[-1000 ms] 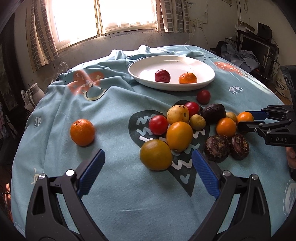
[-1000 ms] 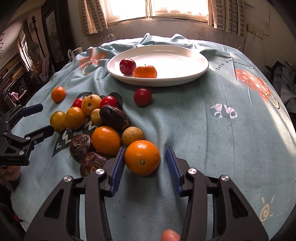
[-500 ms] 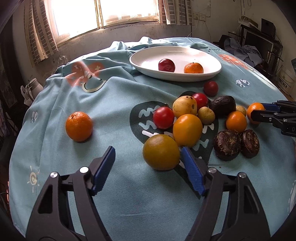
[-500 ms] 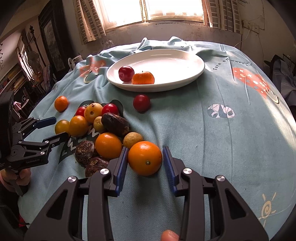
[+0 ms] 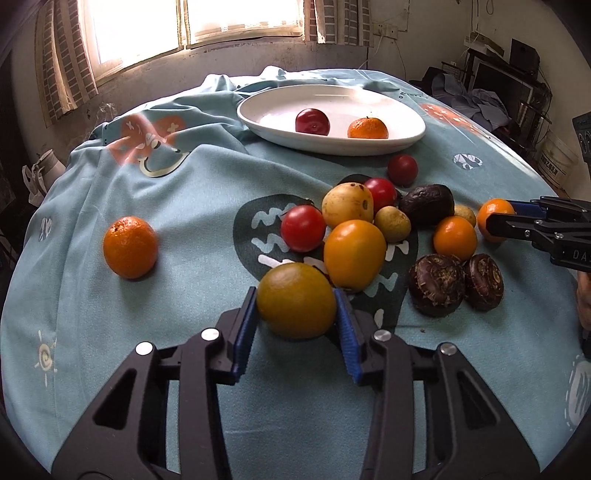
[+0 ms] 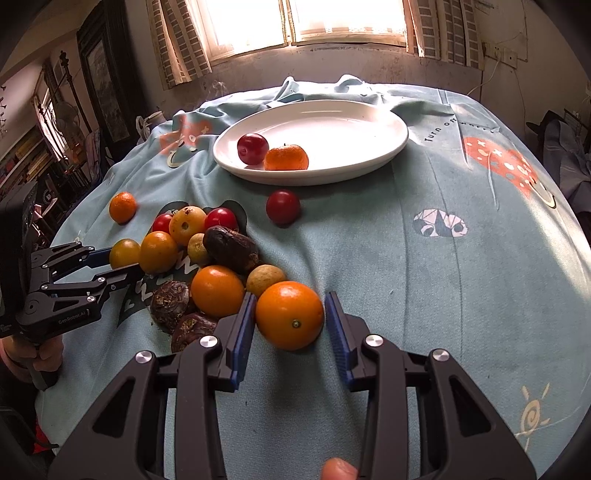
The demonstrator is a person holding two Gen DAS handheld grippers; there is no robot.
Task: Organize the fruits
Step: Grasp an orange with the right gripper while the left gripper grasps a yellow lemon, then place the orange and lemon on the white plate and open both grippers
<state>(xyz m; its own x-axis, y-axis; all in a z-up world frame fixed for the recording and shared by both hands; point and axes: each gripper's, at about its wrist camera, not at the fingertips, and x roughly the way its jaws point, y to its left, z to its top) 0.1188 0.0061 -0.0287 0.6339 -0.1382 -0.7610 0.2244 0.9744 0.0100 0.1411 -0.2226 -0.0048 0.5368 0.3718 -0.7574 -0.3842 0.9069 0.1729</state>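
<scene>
Daylight pours in from the window at the back and it's totally blown out to white in both views. There's a glare streak on the white plate and soft shadows under the fruit on the near side. Heavy fisheye bend, dark vignetted corners, and the room edges look murky.

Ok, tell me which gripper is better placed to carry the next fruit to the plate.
Left, probably. The left gripper already presses against both sides of the yellow-orange fruit, ready to lift. The right gripper only straddles the orange, with a gap showing on one side.
</scene>
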